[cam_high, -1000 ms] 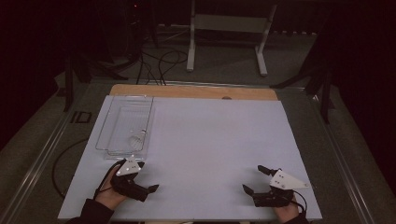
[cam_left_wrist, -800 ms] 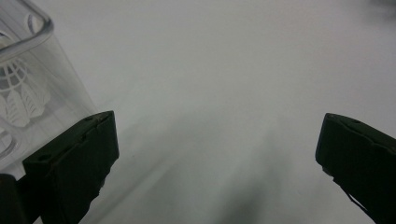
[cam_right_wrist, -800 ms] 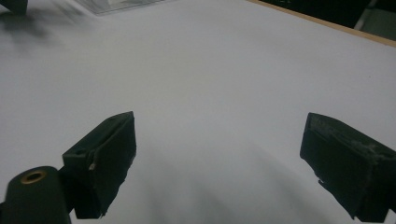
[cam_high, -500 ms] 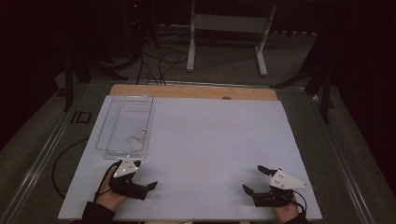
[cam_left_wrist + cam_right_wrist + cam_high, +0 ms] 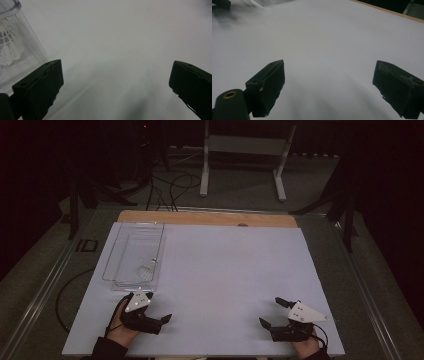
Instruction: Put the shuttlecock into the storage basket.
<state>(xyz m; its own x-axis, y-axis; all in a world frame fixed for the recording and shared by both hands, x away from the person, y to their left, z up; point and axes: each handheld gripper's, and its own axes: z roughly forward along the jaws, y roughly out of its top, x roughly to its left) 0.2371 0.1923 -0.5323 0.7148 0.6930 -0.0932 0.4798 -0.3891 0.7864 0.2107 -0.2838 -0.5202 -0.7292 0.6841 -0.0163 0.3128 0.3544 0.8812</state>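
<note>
Clear plastic marks the thing in play: a see-through tray lying at the far-left part of the white tabletop, its long axis running away from the person. Inside it, toward the near end, rests a white feathered shuttlecock, also visible through the tray wall in the left gripper view.

The left gripper sits just in front of the tray's near edge, so tray and shuttlecock lie ahead of it and slightly to its left; its jaws stand wide apart with nothing between them. The right gripper rests low near the right front corner, well apart from the tray, jaws likewise spread wide and empty. Of the 2 hands, the left is plainly the nearer, and a reach into the tray would likely fall to it.

Room to move is generous: the whole middle of the tabletop is bare. The tray's walls are the constraint, so I judge an approach from above, over the near rim, would suit better than one from the side.
</note>
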